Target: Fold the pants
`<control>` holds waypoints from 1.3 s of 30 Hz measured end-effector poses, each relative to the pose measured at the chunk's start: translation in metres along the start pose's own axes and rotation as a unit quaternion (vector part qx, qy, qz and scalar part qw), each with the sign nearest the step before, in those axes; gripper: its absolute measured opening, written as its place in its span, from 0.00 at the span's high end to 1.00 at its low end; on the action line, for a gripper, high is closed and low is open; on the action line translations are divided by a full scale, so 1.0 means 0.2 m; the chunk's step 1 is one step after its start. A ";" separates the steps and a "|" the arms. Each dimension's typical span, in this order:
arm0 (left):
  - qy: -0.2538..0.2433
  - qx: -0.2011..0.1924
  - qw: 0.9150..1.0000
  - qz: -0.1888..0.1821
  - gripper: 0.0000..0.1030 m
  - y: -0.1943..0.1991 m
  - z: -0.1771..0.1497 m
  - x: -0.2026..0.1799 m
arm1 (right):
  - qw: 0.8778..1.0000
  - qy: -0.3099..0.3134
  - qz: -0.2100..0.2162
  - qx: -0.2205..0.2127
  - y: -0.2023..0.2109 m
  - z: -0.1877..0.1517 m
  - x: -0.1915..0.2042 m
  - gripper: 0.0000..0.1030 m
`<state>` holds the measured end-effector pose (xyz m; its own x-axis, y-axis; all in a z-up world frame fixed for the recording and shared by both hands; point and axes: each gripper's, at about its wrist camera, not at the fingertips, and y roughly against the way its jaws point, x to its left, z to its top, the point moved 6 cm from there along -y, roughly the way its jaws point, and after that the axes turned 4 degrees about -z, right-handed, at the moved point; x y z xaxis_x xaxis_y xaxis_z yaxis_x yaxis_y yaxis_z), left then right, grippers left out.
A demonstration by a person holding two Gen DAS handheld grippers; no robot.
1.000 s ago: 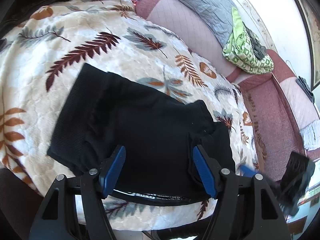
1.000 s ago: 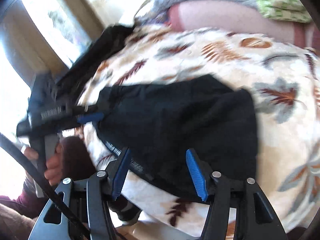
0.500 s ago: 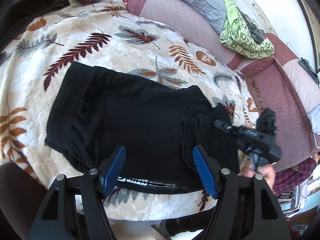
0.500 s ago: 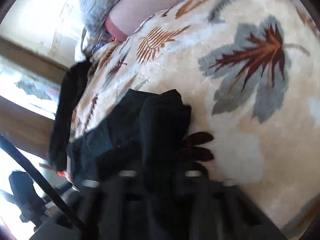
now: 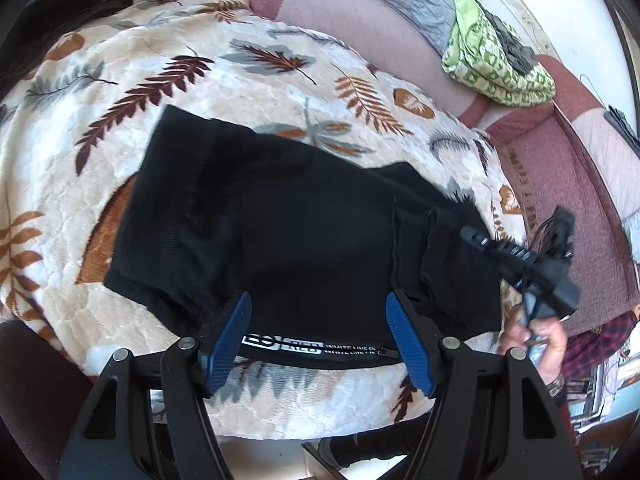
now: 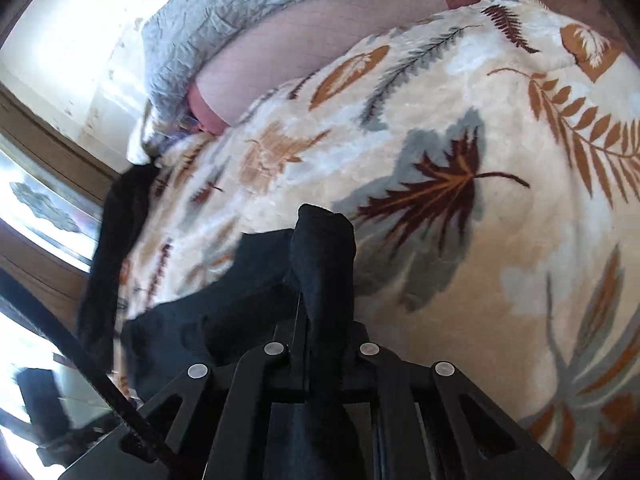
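Between right tool point(image 6: 320, 344) pads, bunched pants point(image 6: 324, 256).

Pants point(image 5: 288, 232) are spread flat on a blanket point(image 5: 260, 80) covering a bed. Behind the blanket, a sofa point(image 5: 360, 16) is seen, with a bundle of cloth point(image 5: 496, 64) on it. The pants' right edge is clamped by the right gripper point(image 5: 468, 234).

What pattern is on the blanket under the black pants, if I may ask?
Cream blanket with brown, rust and grey leaves; clearest in the left wrist view.
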<state>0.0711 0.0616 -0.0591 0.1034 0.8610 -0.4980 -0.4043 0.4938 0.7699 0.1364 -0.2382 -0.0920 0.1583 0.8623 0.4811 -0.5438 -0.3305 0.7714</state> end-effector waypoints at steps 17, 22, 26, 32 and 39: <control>0.050 -0.049 0.998 0.003 0.33 0.17 0.08 0.22 | 0.993 0.117 -0.003 -0.017 0.17 -0.23 0.40 0.71; 0.064 -0.063 0.996 0.007 0.33 0.22 0.09 0.29 | 0.987 0.151 -0.046 0.003 0.01 -0.32 0.48 0.52; 0.073 -0.064 0.995 0.001 0.33 0.22 0.09 0.33 | 0.985 0.149 -0.078 0.030 -0.07 -0.36 0.42 0.95; 0.086 -0.061 0.994 -0.004 0.33 0.20 0.08 0.37 | 0.986 0.155 -0.028 0.048 -0.07 -0.41 0.47 0.88; 0.101 -0.070 0.992 0.000 0.33 0.21 0.08 0.43 | 0.986 0.159 -0.047 0.020 -0.02 -0.39 0.52 0.77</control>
<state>0.0780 0.1578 -0.0621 -0.0747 0.8124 -0.5783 -0.5287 0.4594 0.7137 0.0916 -0.1165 -0.0774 -0.0640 0.9646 0.2560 -0.5048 -0.2525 0.8255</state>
